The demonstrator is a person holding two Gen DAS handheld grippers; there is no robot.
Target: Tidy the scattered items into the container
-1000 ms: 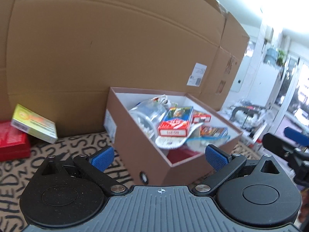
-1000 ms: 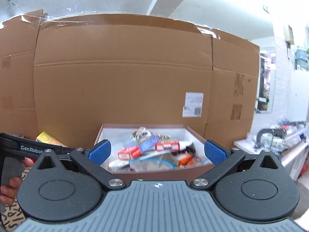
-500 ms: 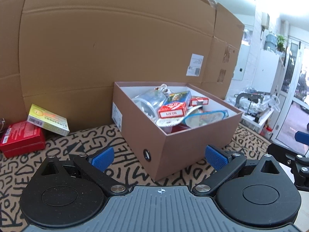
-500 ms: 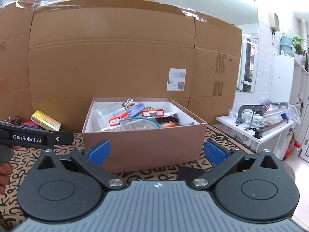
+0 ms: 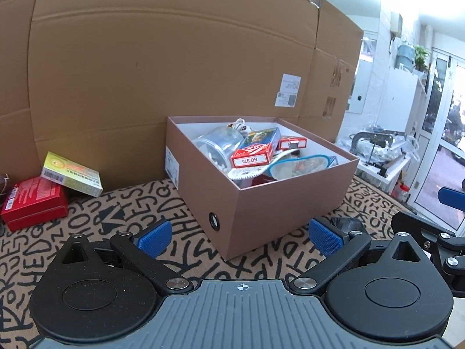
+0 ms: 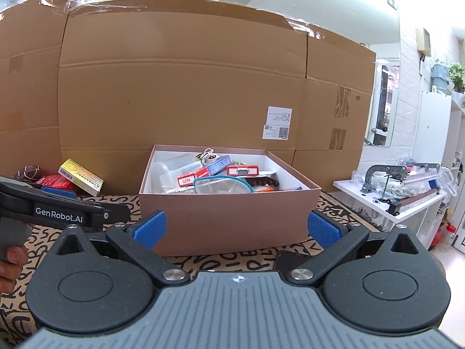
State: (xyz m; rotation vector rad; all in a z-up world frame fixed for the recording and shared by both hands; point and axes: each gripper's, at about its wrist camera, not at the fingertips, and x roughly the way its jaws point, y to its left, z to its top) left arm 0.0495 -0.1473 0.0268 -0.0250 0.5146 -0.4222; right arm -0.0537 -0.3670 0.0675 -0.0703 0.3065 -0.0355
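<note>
Brown box is nearly full; yellow carton and red carton left of it remain; both my grippers gape, empty.

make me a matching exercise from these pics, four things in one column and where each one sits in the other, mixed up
Things:
1. yellow-green box
2. red box
3. playing-card pack marked NO 975
4. white shipping label

Places:
A. stuck on the big cardboard wall behind the brown box
B. lying on the patterned mat, left of the brown box
C. inside the brown box, on top of the pile
D. leaning on the red box, against the cardboard wall

Pairs: 1-D, 2-B, 3-C, 4-A
</note>
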